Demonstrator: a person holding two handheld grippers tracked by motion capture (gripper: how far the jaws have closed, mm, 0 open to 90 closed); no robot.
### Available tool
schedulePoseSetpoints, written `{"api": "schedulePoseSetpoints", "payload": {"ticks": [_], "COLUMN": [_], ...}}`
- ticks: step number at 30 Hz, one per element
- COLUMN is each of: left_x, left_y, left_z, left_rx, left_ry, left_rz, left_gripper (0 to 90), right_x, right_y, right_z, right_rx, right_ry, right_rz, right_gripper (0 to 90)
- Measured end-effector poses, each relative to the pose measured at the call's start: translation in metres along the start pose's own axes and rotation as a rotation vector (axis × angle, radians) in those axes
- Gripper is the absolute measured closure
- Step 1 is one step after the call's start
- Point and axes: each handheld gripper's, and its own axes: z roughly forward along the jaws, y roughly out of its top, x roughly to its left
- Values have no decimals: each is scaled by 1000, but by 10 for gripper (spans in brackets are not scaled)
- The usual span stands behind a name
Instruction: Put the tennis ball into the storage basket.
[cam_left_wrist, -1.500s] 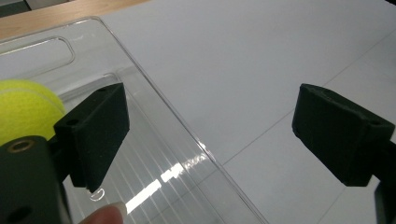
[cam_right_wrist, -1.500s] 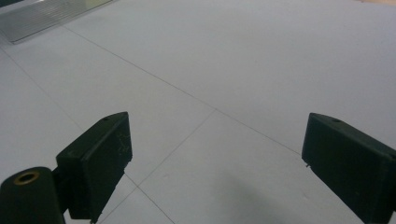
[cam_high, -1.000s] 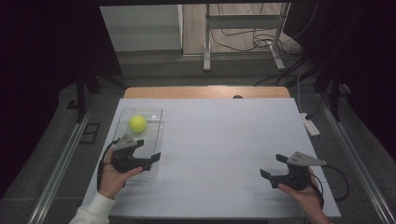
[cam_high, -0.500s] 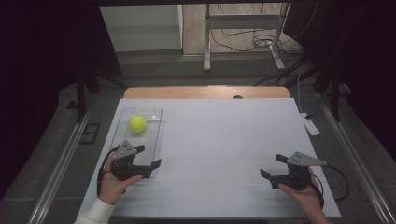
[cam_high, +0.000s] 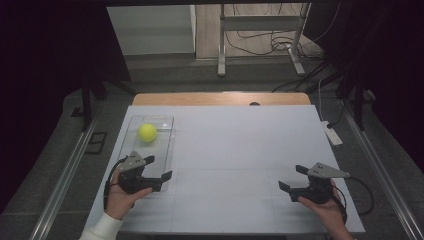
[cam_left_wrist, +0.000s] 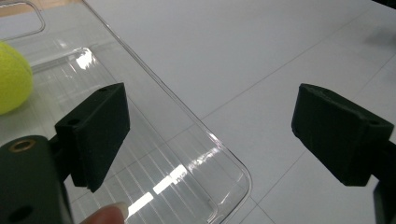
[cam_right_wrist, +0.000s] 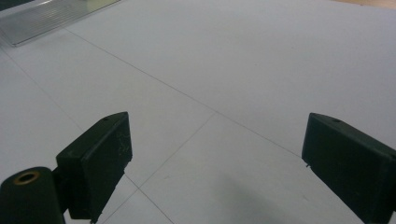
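At the near corner of the clear tray (cam_high: 165, 145), I'd centre my open left hand-held gripper (cam_high: 157, 170) over the rim before squeezing, right hand-held gripper (cam_high: 290, 177) idle and open.

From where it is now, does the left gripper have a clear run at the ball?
Probably yes. The left gripper is open at the near corner of the clear tray, and the ball lies uncovered at the far end with nothing between.
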Motion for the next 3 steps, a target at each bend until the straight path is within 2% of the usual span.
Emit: {"api": "schedulePoseSetpoints", "payload": {"ticks": [3], "left_x": [0], "left_y": [0], "left_z": [0], "left_rx": [0], "left_ry": [-1], "left_rz": [1], "left_gripper": [130], "right_x": [0], "right_y": [0], "right_z": [0], "right_rx": [0], "right_ry": [-1], "right_rz": [0], "right_gripper": [87]}}
